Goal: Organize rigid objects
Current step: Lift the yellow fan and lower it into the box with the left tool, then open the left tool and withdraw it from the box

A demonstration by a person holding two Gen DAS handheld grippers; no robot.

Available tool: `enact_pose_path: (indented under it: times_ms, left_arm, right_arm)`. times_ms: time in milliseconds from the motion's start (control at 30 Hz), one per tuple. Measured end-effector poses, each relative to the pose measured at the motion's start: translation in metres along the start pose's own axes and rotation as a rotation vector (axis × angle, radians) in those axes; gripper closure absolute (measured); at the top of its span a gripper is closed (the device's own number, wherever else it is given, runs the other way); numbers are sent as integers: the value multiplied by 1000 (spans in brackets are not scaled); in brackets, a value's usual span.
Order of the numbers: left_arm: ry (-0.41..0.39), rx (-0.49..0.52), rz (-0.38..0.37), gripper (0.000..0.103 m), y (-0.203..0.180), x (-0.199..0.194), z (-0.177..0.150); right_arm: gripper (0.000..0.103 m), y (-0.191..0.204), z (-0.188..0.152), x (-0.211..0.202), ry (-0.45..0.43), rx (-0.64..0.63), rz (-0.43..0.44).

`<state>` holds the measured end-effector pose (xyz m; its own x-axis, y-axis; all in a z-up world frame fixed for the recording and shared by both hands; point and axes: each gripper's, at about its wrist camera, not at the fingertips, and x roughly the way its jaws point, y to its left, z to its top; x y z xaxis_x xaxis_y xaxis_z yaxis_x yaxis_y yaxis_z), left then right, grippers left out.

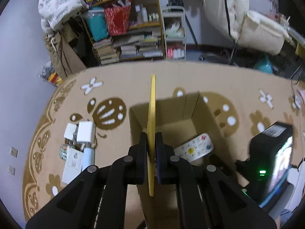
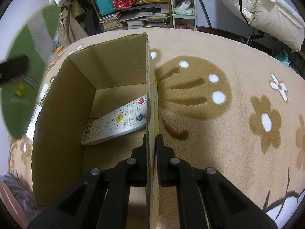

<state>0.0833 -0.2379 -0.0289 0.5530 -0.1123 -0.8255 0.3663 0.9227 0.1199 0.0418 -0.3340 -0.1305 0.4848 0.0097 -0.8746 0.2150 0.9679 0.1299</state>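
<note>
A: Start at the left hand-held gripper (image 1: pixel 151 143). What is between its pads?

B: A thin yellow-edged disc (image 1: pixel 152 114), clamped edge-on, so the left wrist view shows only its rim. It hangs above the left wall of the cardboard box (image 1: pixel 205 112). The disc's lower end runs down behind the black linkages.

A: Can its face be seen anywhere?

B: Yes, the right wrist view catches it at far left: a flat round disc (image 2: pixel 21 99) with green and pale stripes, blurred, cut off by the frame edge, with a black finger across it.

A: And the right hand-held gripper (image 2: pixel 152 143)?

B: Closed on the box's right wall (image 2: pixel 151 87), one pad inside, one outside. The corrugated edge is rough and torn at the top corner.

A: What lies in the box?

B: A white remote control (image 2: pixel 116 120) with coloured buttons, slanted on the bottom. The wall hides its upper right corner; in the left view the gripper covers its near end.

A: Around the box?

B: A plush tan carpet (image 2: pixel 219 133) with brown and white flowers. Only the left view shows white adapters (image 1: pixel 82 133) lying on it to the left, and a dark device (image 1: pixel 270 148) with a green light at right, too dim to identify.
</note>
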Motion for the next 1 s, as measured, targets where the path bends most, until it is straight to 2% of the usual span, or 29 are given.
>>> enact_pose_path:
  times_ms: [267, 400, 567, 767, 867, 900, 933, 967, 1000]
  left_arm:
    - [94, 21, 62, 95, 1, 35, -20]
    - [78, 28, 79, 93, 6, 33, -21]
    - [51, 14, 64, 91, 18, 21, -18]
    - [-2, -7, 69, 83, 38, -2, -9]
    - [-18, -25, 79, 71, 54, -10, -8]
    - [-26, -31, 85, 62, 60, -13, -8]
    - [-32, -36, 95, 49, 67, -16, -9]
    - [-45, -42, 115, 42, 75, -19, -10]
    - [-53, -43, 128, 31, 79, -20, -10]
  right_arm:
    - [95, 0, -1, 1, 0, 3, 0]
    - [95, 0, -1, 1, 1, 5, 2]
    - [95, 1, -3, 2, 2, 2, 4]
    - [95, -1, -1, 0, 3, 3, 5]
    - [95, -1, -2, 0, 3, 3, 5]
    - [95, 0, -2, -1, 4, 2, 3]
    - [95, -1, -1, 0, 3, 2, 2]
    - [95, -1, -2, -1, 3, 0, 1]
    - [95, -1, -2, -1, 4, -1, 1]
